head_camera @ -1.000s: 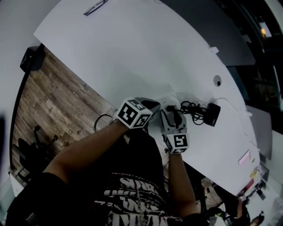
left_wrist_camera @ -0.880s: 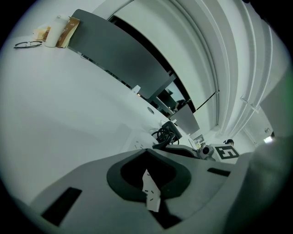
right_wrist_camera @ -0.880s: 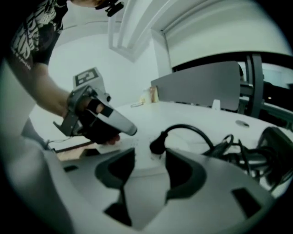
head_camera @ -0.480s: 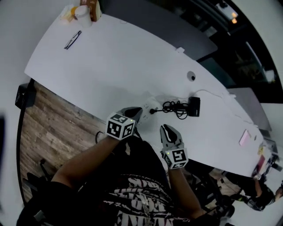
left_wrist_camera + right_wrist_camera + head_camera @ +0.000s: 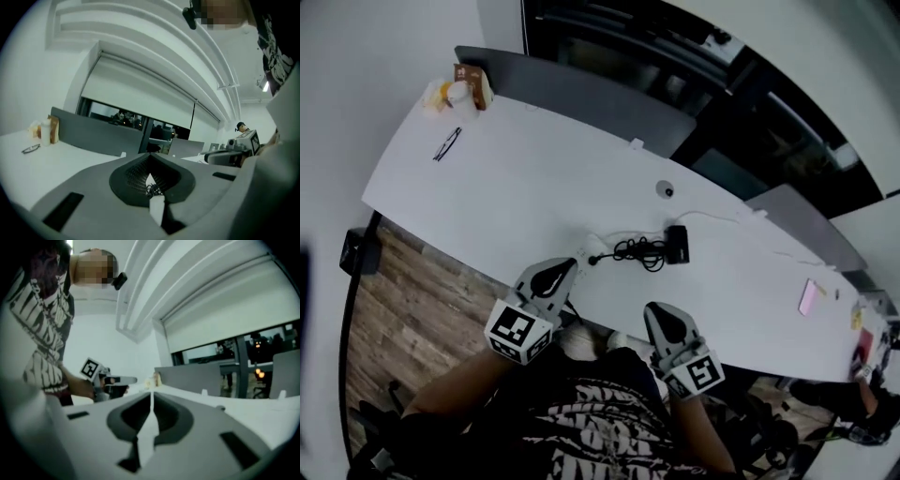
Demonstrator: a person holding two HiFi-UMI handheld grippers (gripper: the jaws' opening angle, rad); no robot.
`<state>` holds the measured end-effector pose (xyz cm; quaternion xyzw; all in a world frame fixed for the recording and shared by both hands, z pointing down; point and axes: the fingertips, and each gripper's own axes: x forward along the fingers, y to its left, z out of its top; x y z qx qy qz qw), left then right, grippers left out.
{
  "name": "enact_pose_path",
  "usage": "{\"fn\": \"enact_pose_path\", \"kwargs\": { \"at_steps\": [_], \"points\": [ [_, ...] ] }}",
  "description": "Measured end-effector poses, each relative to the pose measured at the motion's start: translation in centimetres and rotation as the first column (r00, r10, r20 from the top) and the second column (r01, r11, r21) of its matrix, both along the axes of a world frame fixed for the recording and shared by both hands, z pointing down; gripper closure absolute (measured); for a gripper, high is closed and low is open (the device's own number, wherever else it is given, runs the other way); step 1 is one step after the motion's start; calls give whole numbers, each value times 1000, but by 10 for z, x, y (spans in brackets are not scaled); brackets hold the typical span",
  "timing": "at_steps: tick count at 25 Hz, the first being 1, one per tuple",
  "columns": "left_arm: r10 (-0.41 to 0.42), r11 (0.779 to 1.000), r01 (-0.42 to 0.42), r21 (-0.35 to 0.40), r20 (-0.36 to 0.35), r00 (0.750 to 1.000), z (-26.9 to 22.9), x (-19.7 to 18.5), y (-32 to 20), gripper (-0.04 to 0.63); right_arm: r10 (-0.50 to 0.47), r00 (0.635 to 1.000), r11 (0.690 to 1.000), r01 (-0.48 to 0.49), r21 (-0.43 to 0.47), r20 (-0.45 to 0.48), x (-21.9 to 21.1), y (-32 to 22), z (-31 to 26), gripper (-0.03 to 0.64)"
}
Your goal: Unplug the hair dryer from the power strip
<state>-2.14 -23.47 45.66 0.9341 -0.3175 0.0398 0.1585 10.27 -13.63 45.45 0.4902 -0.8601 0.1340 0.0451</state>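
Note:
A white power strip (image 5: 596, 247) lies near the front edge of the white table (image 5: 525, 178). A tangled black cord (image 5: 636, 249) runs from it to the black hair dryer (image 5: 677, 244). The cord's plug end lies against the strip; I cannot tell whether it sits in a socket. My left gripper (image 5: 563, 269) (image 5: 151, 176) hangs above the table edge, short of the strip, its jaws shut on nothing. My right gripper (image 5: 655, 309) (image 5: 151, 397) is held off the table by the person's body, jaws shut and empty.
Spectacles (image 5: 445, 143) and snack packets (image 5: 459, 92) lie at the far left of the table. A grey divider (image 5: 581, 94) runs along its back. A cable grommet (image 5: 666, 189), a white cable (image 5: 722, 217) and a pink item (image 5: 809, 295) are to the right. Wood floor (image 5: 403, 300) lies below left.
Both grippers have lifted away from the power strip and drawn back toward the person's body. The right gripper's jaws, open over the plug before, have shut. The head view takes in more table.

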Motion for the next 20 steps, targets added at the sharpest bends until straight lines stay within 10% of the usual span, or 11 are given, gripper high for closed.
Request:
{"fn": "enact_pose_path", "kwargs": {
  "at_steps": [11, 20],
  "points": [
    [-294, 950, 292, 113, 2, 956, -84, 76, 59, 569, -174, 978, 974, 153, 169, 113, 113, -6, -80, 575],
    [-478, 868, 468, 165, 25, 878, -109, 41, 91, 569, -316, 936, 937, 284, 202, 154, 79, 7, -95, 575]
  ]
}}
